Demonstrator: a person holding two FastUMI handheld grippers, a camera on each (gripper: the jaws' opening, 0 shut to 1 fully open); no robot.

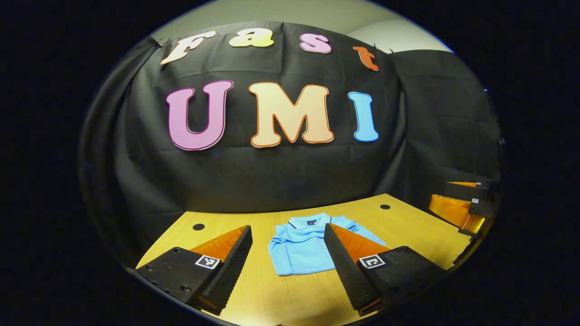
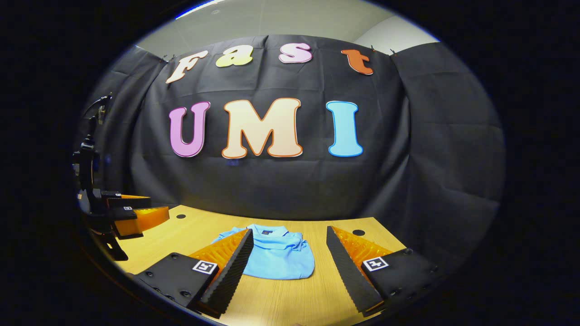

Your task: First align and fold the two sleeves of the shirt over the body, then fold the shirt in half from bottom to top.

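Shirt [image 1: 306,246] lies folded, collar up, near the table's [image 1: 408,222] back edge. We find the left gripper [image 1: 287,258] and right gripper [image 2: 287,260] gaping, empty; a careless pass could snag the fold.

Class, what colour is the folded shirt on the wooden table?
Light blue: the folded polo shirt, clearest in the right gripper view.

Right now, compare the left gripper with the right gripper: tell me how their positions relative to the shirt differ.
The left gripper hangs left of the shirt; the right gripper hangs to its right. Both are open, hold nothing, and hover above the table without touching the shirt.
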